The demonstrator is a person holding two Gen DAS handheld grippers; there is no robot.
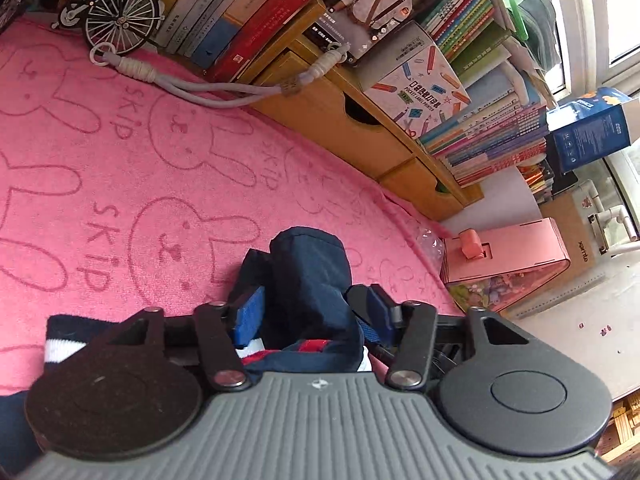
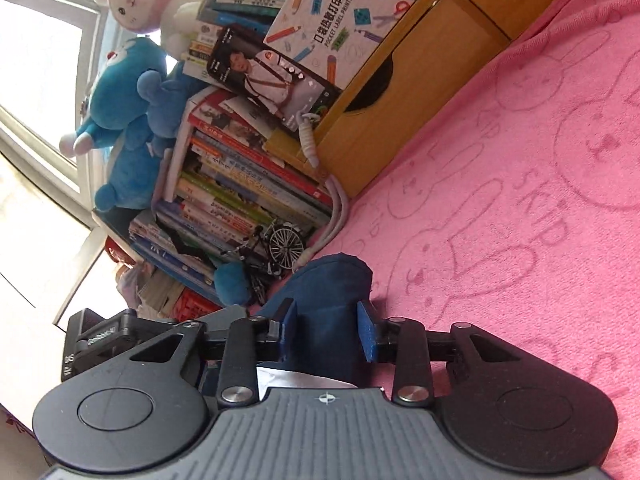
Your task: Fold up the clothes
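Observation:
A navy garment (image 1: 310, 280) with red and white trim is bunched between the blue pads of my left gripper (image 1: 314, 306), which is shut on it above the pink rabbit-print towel (image 1: 140, 168). A striped navy-and-white cuff (image 1: 66, 340) of the garment lies to the left on the towel. In the right wrist view another fold of the navy garment (image 2: 328, 312) stands up between the blue pads of my right gripper (image 2: 326, 330), which is shut on it. A white patch of the garment (image 2: 296, 380) shows just behind the jaws.
A wooden drawer unit (image 1: 340, 120) with stacked books (image 1: 488, 136), a phone (image 2: 272, 76) and its cable (image 1: 208, 88) borders the towel. A model bicycle (image 1: 116, 12), a pink box (image 1: 508, 252) and plush toys (image 2: 128, 120) stand at the edges.

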